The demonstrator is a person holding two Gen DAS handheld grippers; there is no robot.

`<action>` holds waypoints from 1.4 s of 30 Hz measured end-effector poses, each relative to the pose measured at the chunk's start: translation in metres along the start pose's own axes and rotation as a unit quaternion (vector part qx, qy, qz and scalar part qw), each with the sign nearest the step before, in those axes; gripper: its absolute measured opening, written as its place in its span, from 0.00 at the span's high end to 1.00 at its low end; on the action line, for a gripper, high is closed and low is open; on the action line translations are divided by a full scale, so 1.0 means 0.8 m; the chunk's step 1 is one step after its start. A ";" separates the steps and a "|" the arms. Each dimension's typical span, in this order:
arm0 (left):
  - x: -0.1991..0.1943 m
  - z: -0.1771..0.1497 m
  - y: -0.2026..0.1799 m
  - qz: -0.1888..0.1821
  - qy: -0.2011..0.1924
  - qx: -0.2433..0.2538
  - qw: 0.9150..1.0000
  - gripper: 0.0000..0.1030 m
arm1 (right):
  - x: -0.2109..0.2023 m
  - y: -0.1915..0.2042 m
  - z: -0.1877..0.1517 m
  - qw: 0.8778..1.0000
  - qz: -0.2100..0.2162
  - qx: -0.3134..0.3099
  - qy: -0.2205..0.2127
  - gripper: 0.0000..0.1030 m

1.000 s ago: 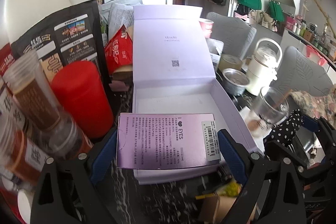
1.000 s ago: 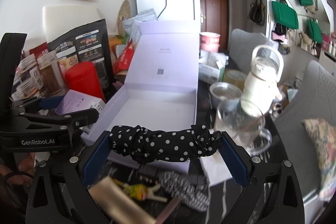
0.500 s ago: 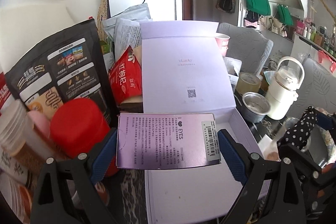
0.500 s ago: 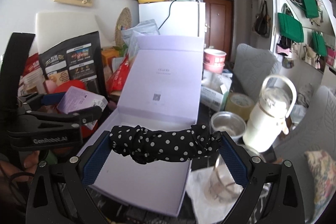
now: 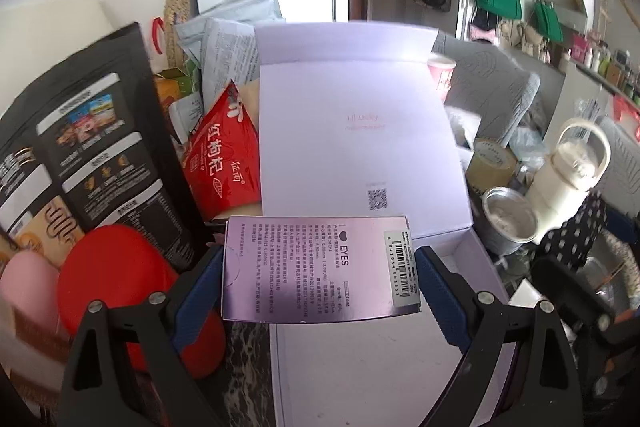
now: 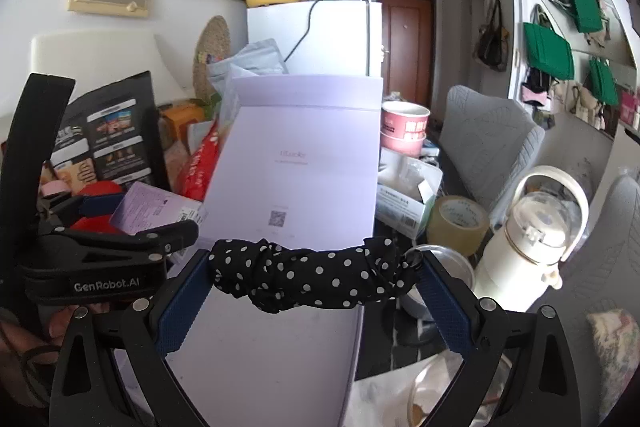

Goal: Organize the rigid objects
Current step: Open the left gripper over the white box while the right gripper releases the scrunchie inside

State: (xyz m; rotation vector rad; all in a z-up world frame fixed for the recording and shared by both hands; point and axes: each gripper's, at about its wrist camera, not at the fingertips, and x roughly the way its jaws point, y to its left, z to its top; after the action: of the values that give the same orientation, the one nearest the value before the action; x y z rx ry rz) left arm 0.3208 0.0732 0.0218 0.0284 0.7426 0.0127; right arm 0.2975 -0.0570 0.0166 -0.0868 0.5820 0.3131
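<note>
Crowded counter around an open lilac gift box [image 5: 360, 367], lid upright, tray bare.

Left of it: red canister [image 5: 120, 291], black pouch [image 5: 80, 147], red snack bag [image 5: 224, 163]; to the right, tape roll [image 6: 458, 223], steel cup [image 5: 508, 223], white flask [image 6: 536, 243]. Left hand-held gripper [image 5: 320, 267] clamped on a glossy purple carton [image 5: 320, 267] over the tray's near-left edge; right hand-held gripper [image 6: 316, 275] clenched on a soft black polka-dot bundle [image 6: 316, 275] above the tray.

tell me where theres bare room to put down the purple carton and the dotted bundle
The only clear patch is the floor of the open lilac box, bordered by its raised lid behind. Left of it is crowded: red canister, red pouch, black bag. Right is crowded too: steel cup, tape roll, white flask.
</note>
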 end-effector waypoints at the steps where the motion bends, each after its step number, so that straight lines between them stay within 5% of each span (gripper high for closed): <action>1: 0.007 -0.001 0.000 0.002 0.006 0.002 1.000 0.09 | 0.007 -0.002 0.002 1.000 -0.002 0.002 0.001 0.03; 29: 0.088 -0.022 -0.007 -0.007 0.146 0.023 0.989 0.09 | 0.088 -0.010 -0.014 0.996 -0.030 0.006 0.086 0.03; 42: 0.080 -0.018 -0.004 0.015 0.136 0.022 0.990 0.09 | 0.079 -0.015 -0.009 0.996 -0.040 0.007 0.078 0.00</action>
State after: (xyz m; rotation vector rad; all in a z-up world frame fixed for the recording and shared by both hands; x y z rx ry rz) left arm 0.3582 0.0713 -0.0320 0.0802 1.0145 0.0295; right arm 0.3478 -0.0526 -0.0243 -0.1222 0.7334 0.2250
